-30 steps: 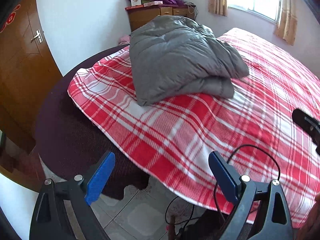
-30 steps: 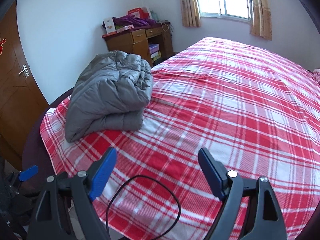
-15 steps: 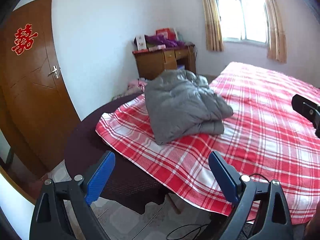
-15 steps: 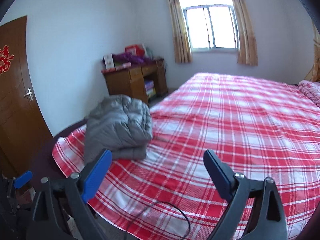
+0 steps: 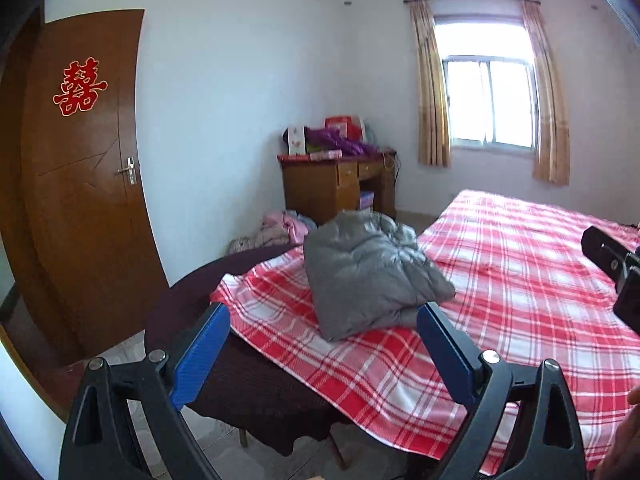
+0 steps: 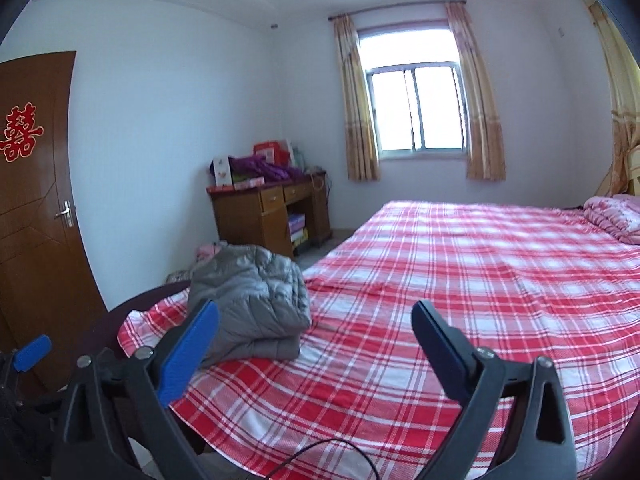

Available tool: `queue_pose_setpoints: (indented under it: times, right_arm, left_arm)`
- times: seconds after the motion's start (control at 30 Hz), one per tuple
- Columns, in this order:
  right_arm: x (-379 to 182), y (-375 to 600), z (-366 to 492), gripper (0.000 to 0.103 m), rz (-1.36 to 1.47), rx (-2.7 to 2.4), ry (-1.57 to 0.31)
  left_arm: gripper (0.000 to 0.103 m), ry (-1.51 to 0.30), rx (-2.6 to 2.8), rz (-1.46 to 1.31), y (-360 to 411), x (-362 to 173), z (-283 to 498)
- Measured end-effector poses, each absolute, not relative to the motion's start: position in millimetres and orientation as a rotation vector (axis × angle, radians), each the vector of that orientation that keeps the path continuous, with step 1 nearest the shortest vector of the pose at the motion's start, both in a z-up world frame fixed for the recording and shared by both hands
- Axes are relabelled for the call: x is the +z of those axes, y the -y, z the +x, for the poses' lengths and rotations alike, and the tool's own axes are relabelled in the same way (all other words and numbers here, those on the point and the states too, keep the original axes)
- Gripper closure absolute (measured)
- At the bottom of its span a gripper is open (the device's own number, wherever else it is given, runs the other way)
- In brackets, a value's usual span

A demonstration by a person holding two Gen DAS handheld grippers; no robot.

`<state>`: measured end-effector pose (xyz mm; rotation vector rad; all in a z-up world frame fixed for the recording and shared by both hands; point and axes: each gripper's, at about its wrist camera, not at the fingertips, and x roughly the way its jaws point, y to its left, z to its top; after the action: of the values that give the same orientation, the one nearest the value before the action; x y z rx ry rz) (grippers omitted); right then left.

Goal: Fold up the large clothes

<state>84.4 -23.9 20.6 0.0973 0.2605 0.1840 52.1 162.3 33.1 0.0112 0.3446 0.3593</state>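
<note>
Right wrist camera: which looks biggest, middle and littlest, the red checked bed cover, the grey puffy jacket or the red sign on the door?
1. Red checked bed cover, by far.
2. Grey puffy jacket.
3. Red sign, smallest; it is farther away and cut by the picture's edge, so it looks littler than it is.

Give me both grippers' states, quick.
Left gripper: open, holding nothing.
Right gripper: open, holding nothing; the grey jacket lies folded on the bed.
</note>
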Motion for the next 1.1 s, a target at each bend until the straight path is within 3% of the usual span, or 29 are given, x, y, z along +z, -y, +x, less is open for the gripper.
queue_pose_setpoints:
  times: [1.1]
  right_arm:
    - [23.9,32.3,72.2,0.0,0.112,0.173,-0.22]
  left_arm:
    - [0.008,-0.318,0.338,0.011,-152.2,39.6,41.7]
